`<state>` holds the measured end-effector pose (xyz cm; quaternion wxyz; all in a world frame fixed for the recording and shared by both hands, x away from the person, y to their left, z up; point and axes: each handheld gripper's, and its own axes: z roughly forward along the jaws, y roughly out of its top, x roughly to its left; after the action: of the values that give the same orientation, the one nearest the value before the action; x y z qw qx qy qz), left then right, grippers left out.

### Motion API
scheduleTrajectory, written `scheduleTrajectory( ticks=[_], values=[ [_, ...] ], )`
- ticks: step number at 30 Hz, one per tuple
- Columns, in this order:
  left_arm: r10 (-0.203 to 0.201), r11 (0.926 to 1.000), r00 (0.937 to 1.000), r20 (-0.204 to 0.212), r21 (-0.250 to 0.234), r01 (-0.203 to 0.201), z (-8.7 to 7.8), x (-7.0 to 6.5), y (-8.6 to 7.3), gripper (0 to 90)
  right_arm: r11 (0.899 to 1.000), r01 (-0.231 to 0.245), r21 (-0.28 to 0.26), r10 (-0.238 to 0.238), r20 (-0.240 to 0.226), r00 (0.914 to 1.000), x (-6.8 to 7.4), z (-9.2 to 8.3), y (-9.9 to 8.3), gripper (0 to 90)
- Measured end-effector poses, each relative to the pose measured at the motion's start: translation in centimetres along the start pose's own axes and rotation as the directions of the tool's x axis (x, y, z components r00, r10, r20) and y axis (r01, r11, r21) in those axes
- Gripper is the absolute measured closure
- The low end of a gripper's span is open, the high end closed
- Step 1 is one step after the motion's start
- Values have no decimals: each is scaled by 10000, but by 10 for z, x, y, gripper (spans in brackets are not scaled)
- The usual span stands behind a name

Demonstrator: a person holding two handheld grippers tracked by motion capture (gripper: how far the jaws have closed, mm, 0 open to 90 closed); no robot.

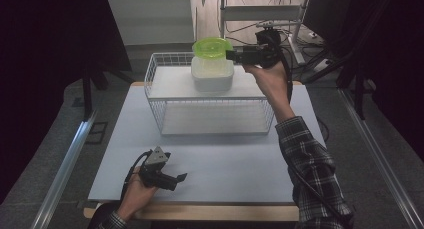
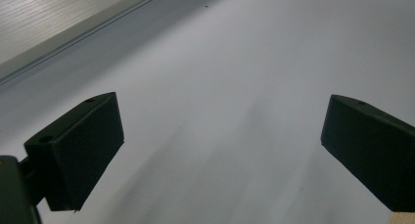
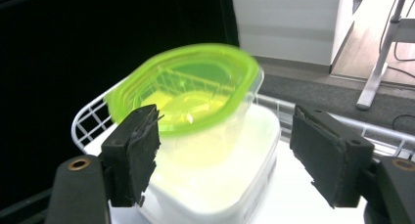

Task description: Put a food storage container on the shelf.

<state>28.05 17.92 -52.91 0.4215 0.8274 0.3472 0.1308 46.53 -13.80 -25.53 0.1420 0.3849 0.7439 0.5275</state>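
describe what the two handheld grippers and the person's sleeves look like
Both grippers are black. The left gripper carries a grey three-cornered plate on top and trails a dark cable. Its fingers are smooth, blocky and black. The right gripper has fingers faced with worn, frayed dark padding. Both sleeves are dark plaid.

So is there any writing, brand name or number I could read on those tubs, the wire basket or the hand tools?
None that can be read.
Green lid: plain, no print visible.
Clear tub and white tub under it: no label visible.
Wire basket: no tag visible.
Left tool and right tool: black, unmarked pads.
Table: plain.
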Motion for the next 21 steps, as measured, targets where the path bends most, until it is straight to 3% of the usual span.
scheduleTrajectory(
  ticks=[11,21],
  values=[
    [8,10000,10000,21,79,-8,0,0,0,20,9996,210,189,-203,-346,9992,3,-10,-21,232],
    [53,10000,10000,-5,29,-53,0,0,0,18,9989,351,302,-342,-287,9990,7,-13,-35,192]
  ],
)
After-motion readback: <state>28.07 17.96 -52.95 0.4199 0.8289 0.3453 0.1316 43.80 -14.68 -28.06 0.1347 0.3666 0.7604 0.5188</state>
